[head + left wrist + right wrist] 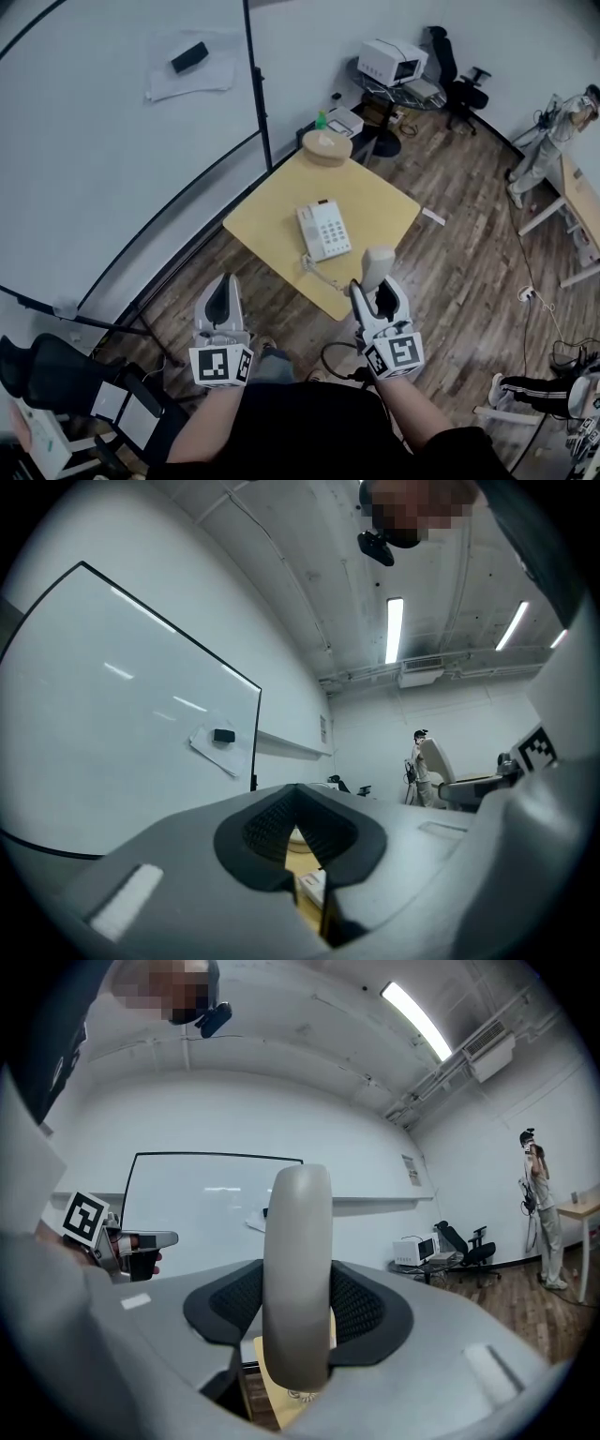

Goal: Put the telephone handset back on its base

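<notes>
A white telephone base with a keypad lies on the small yellow table, its coiled cord trailing off the near edge. The beige handset stands upright in my right gripper, which is shut on it, below the table's near corner. In the right gripper view the handset rises between the pads. My left gripper hangs to the left, jaws shut with nothing held; in its own view the left gripper points level, with a sliver of the table showing below.
A round wooden box sits at the table's far corner. A whiteboard on a stand fills the left. A black chair stands near left, a desk with a printer and an office chair beyond. A person stands far right.
</notes>
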